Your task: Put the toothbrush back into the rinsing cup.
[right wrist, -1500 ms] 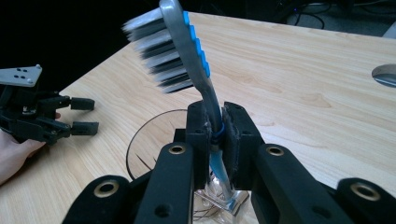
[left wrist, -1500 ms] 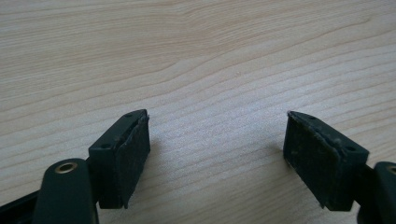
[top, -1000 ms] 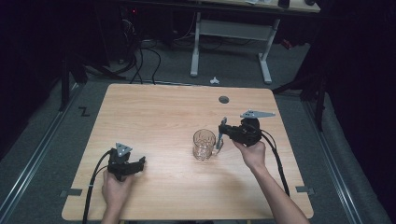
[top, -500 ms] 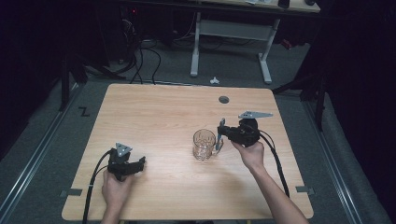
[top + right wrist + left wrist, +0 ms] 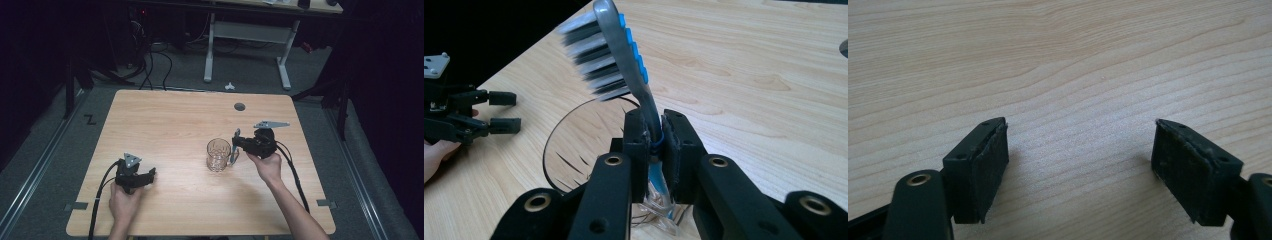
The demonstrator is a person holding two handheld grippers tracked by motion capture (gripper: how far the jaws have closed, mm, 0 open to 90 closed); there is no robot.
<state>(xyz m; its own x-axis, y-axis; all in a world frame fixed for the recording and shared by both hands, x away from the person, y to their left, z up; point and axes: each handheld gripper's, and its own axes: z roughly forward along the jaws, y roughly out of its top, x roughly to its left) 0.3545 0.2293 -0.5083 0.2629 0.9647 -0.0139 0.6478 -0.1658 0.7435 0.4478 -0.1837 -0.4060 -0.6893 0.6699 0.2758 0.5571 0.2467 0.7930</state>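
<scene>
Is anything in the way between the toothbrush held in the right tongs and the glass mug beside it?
Nothing visible: the right tongs clamp the grey-and-blue toothbrush right beside the clear patterned glass mug, whose mouth is open.

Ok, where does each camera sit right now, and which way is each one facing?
High view: above the person's side, looking forward and down on the table; both forearms, left gripper, right gripper beside the glass mug.
Left gripper view: on the left gripper, looking down at bare tabletop; open jaws.
Right gripper view: on the right gripper, jaws clamping a toothbrush over the mug.
Shared: high and right gripper views both show the mug and left gripper.
</scene>
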